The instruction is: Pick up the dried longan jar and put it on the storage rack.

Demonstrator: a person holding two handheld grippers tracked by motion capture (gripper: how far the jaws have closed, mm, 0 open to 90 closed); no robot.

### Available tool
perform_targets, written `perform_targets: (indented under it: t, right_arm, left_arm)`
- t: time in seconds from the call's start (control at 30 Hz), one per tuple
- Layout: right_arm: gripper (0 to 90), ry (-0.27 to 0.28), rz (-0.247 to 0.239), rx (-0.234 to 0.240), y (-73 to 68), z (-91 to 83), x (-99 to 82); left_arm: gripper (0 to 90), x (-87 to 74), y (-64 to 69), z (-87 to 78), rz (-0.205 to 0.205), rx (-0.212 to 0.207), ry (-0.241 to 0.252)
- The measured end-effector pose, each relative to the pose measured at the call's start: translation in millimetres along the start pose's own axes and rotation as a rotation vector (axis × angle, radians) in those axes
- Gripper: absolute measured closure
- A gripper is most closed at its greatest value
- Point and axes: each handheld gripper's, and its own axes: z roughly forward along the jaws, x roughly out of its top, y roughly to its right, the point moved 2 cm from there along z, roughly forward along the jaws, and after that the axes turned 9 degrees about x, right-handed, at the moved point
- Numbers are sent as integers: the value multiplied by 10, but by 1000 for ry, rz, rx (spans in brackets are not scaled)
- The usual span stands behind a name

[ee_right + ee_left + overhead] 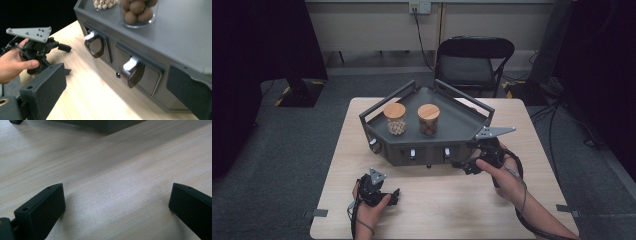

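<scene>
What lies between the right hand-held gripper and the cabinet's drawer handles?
Bare wooden tabletop, in the right gripper view, between the open right hand-held gripper and the drawer handles.

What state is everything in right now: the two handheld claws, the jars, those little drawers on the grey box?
Left gripper: open, holding nothing, low over the table.
Right gripper: open, holding nothing, close to the box front.
Grey box: standing on the table.
Front drawers: shut, both.
Pale-bead jar: upright, lidded.
Brown-ball jar: upright, lidded.
Folding chair: unfolded, unoccupied.
</scene>
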Motion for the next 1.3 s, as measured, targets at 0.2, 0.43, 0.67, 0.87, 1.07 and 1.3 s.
perform_targets:
  t: [0.2,0.43,0.67,0.87,1.07,1.3]
  right_arm:
    - [18,-14,14,0,33,36,-159]
    - [17,-30,23,6,62,68,-288]
    - [16,-33,29,18,71,107,-394]
    - [17,-40,19,16,61,155,-482]
    - [17,-49,32,29,59,212,-608]
    - [19,-77,47,43,78,296,-769]
  left_arm:
    - [0,0,0,0,0,0,0]
    - [0,0,1,0,0,0,0]
    - [0,0,0,0,0,0,0]
    - [0,0,0,0,0,0,0]
    - [0,0,0,0,0,0,0]
    - [0,0,0,0,-1,0,0]
